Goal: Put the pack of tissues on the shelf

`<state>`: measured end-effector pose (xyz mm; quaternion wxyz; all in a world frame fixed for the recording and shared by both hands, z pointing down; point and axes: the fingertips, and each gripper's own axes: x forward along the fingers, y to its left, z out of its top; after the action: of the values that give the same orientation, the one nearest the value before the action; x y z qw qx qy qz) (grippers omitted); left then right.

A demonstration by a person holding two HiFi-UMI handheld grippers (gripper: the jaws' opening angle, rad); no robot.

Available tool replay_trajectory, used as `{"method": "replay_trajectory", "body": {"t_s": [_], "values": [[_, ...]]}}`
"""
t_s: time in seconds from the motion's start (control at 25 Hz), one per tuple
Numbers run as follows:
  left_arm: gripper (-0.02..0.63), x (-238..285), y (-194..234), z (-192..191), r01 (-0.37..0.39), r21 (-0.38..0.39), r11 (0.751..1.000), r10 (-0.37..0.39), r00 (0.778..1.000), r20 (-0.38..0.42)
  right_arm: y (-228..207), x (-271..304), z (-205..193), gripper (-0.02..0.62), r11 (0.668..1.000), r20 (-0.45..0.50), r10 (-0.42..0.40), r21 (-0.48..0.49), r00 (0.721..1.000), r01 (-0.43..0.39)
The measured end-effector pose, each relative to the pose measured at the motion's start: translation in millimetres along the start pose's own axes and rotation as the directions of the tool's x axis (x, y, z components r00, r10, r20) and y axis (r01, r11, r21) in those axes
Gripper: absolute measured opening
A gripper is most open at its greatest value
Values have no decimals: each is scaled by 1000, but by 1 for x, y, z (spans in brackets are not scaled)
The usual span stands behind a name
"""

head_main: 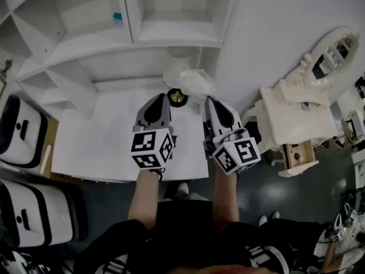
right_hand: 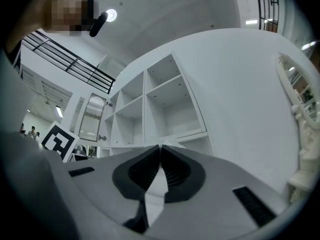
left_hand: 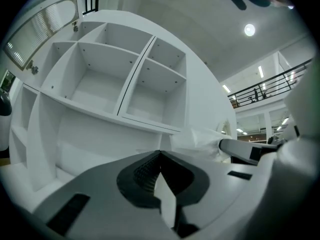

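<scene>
Shelf unit (head_main: 131,44): 1, white, w/ several open cubbies, all bare except 1 small blue item (head_main: 117,17) in an upper cubby. Below it is 1 white bench (head_main: 108,147). Off to the side: 2 white-and-black cases (head_main: 20,130) at the left and 1 ornate white vanity (head_main: 296,119) w/ an oval mirror at the right.

Tongs: 2. The left tongs (head_main: 162,96) are closed tip to tip w/ nothing between them, seen clearly in the left gripper view (left_hand: 160,152). They hang idle over the bench. The right tongs (head_main: 209,99) are also closed. Their tips pinch the crinkly white wrapper of the pack of tissues (head_main: 195,81); the left gripper view shows the wrapper (left_hand: 202,140) right at that tip.

Pack: 1, off the bench, held up near the back edge, just in front of the shelf unit and below its lower boards. 1 small brass-and-black round item (head_main: 177,97) sits on the bench betw. the two tongs, just under the pack.

Step, as I judge it: carry phase, w/ the pack lifted but not yet placed. Next move prob. needs the right tongs to go fwd and up into a cubby, rest the pack flat on a board, then open. The grip is only on the wrapper edge, so the pack may swing or slip.
</scene>
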<state>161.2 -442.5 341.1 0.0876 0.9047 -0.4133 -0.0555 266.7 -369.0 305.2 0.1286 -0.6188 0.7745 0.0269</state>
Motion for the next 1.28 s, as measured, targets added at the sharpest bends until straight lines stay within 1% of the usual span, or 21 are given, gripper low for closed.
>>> {"method": "replay_trajectory", "body": {"t_s": [0.12, 0.24, 0.36, 0.56, 0.72, 0.96, 1.12, 1.28], "values": [[11, 11, -11, -6, 0, 2, 1000, 0, 1000, 6, -17, 0, -2, 21, 1000, 5, 4, 4, 1000, -4], [11, 14, -9, -11, 7, 14, 1000, -7, 1000, -9, -17, 5, -7, 21, 1000, 14, 15, 13, 1000, -15], [11, 18, -8, -5, 11, 14, 1000, -11, 1000, 1, -15, 9, -1, 21, 999, 27, 30, 13, 999, -31], [11, 27, -5, 4, 14, 27, 1000, -14, 1000, 16, -23, 18, 4, 21, 999, 46, 30, 10, 999, -30], [11, 30, 1, 10, 19, 20, 1000, -20, 999, 29, -18, 25, 6, 21, 997, 60, 57, 41, 997, -59], [11, 43, 9, 25, 47, 30, 998, -48, 998, 45, -7, 44, 17, 21, 998, 80, 68, 8, 994, -69], [11, 50, 12, 39, 59, 35, 998, -61, 997, 54, -6, 57, 27, 21, 998, 86, 59, -9, 995, -58], [11, 56, 20, 55, 63, 46, 997, -66, 995, 78, -1, 71, 43, 21, 997, 120, 68, -37, 990, -64]]}}
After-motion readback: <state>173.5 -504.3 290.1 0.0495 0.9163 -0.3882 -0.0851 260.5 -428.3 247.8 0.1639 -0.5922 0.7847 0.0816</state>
